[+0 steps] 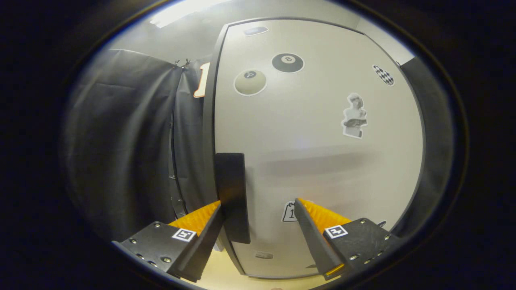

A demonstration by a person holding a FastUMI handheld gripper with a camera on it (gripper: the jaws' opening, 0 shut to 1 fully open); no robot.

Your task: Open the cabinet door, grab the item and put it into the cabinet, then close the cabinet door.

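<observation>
The gripper [258, 217] stands wide open at the white cabinet door [322, 161], its left finger apparently touching the dark handle [231, 193], nothing clamped between them.

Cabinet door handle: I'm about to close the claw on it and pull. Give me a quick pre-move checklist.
1. Cabinet door shut: ok, appears flush in its frame.
2. Claw open: ok, fingers spread.
3. Handle between the fingers: ok, though it sits close against one finger, far from the other.
4. Fingers pressing on handle: not ok, no grip yet.
5. Wall cloth clear of the door's handle edge: cannot tell.
6. Item to store located: cannot tell.
</observation>
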